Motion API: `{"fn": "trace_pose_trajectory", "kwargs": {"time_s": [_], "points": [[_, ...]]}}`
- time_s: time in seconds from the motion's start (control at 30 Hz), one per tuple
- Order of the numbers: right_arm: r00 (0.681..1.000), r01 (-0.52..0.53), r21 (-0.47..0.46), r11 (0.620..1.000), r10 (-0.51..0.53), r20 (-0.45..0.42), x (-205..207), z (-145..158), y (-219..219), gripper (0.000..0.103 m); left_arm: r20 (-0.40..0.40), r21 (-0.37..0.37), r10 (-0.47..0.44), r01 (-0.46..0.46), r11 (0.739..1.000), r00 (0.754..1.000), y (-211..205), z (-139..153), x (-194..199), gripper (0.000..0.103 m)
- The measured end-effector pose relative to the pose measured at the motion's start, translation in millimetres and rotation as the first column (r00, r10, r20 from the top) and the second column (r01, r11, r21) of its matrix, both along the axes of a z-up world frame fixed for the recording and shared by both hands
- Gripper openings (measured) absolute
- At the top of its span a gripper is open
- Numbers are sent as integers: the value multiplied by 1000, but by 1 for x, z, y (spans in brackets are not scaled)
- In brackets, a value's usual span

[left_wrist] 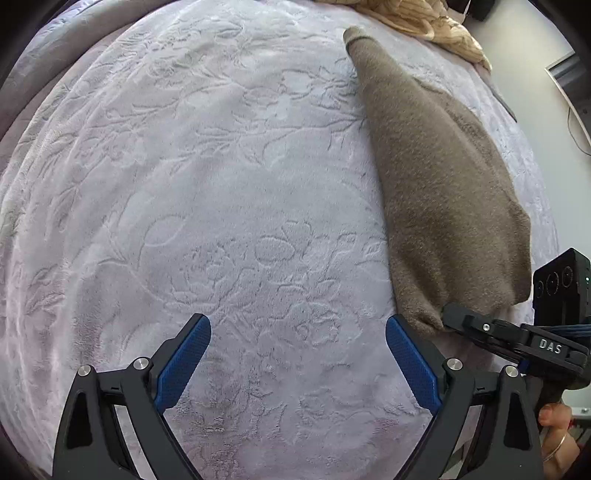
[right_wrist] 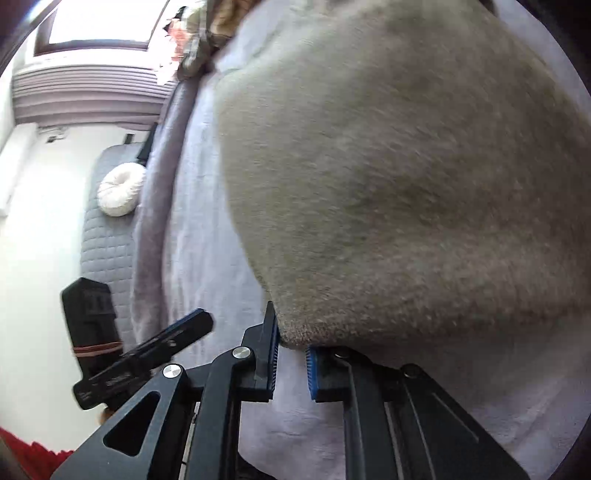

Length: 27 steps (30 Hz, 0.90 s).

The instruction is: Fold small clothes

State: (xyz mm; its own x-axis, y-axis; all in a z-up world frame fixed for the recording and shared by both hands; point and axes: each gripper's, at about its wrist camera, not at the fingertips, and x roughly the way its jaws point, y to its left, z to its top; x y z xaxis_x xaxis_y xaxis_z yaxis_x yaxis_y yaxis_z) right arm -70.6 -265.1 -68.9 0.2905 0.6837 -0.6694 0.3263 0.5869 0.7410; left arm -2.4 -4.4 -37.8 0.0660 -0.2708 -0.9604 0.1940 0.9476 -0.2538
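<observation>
We see a bed covered by a pale lilac bedspread (left_wrist: 229, 192) embossed with a flower pattern. Along the bed's far edge lies a heap of beige and patterned fabric (left_wrist: 424, 18). Beside the bed stands a grey quilted bench (right_wrist: 107, 236), and on it rests a round white cushion (right_wrist: 121, 189). Beyond the bench, white walls (right_wrist: 33, 229) meet a bright window (right_wrist: 99, 20) with pleated lilac blinds (right_wrist: 88, 94) beneath it. Daylight floods that side of the room.
</observation>
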Motion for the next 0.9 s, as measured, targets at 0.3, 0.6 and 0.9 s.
{"fn": "trace_pose_trajectory", "kwargs": {"time_s": [0.3,0.6,0.9], "points": [[988,154,-58,986,-152,38,-41,47,-81,50,101,-37,-81,86,996,992,-48,15,15,96],[989,145,-263,954,-150,-1,8,34,-106,0,122,26,-151,148,989,981,-108,-4,26,96],[989,122,-316,941,-143,-43,-14,40,-135,0,100,5,-118,118,993,988,-95,-14,20,99]]}}
